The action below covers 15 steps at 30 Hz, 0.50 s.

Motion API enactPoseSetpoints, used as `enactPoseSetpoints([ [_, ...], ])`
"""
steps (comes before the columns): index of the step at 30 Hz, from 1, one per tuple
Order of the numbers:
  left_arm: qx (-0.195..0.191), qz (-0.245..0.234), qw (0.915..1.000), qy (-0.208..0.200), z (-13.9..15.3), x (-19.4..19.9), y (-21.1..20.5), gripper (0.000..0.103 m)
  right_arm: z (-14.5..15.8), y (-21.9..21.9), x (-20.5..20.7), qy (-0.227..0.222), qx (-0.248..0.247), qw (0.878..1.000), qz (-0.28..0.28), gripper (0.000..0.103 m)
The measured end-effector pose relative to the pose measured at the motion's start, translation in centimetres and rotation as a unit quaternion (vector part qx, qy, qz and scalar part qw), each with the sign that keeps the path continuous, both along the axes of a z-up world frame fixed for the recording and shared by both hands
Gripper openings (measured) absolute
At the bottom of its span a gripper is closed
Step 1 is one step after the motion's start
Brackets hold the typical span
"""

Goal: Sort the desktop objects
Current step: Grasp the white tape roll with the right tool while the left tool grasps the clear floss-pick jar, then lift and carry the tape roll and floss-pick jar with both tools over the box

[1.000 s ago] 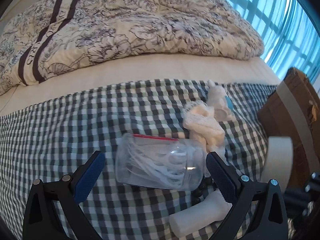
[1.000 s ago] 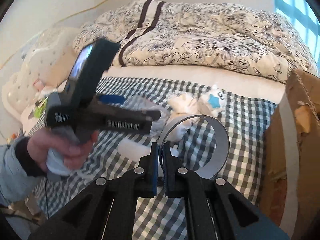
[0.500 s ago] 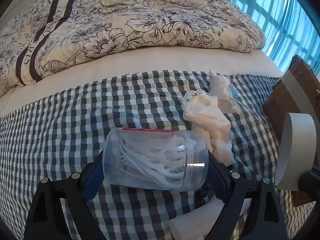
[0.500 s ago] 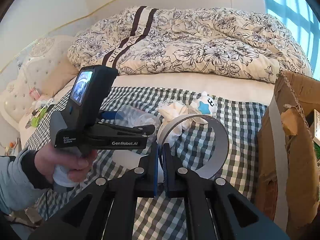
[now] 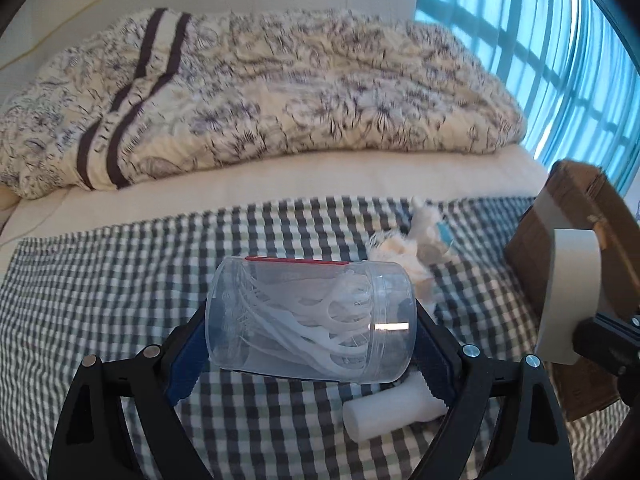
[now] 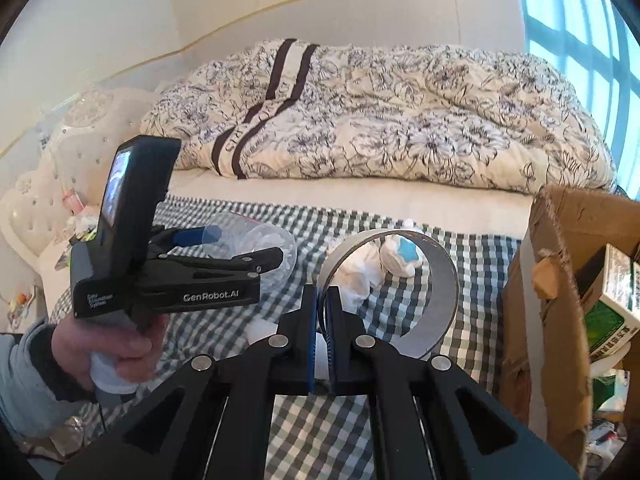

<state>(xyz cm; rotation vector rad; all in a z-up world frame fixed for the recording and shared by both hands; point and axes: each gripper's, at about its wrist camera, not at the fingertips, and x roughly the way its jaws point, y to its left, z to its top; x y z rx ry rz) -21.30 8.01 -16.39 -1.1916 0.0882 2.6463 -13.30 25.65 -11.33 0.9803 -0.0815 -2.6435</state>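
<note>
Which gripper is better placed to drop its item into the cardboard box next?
Right. The right gripper, shut on the tape roll, is beside the cardboard box; the left gripper holds the floss-pick jar farther away.

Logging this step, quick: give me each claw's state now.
Left claw: shut on the clear jar of floss picks, lifted off the checked cloth.
Right claw: shut on the tape roll.

A big flowery quilt [image 5: 256,96] lay across the top of the picture on the bed [image 5: 280,180]. A checked cloth [image 5: 100,280] covered the lower part. Blue curtains [image 5: 560,60] hung at the upper right. A padded white headboard [image 6: 52,184] stood at the left.
</note>
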Motion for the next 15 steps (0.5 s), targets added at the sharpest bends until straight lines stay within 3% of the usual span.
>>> enactPoseSetpoints([
  [15,0.035,0.021,0.9971,0.064,6.4,5.4,-2.4,0.091,5.6,-1.2,4.4,0.073,0.011,0.997,-0.019,0.004],
])
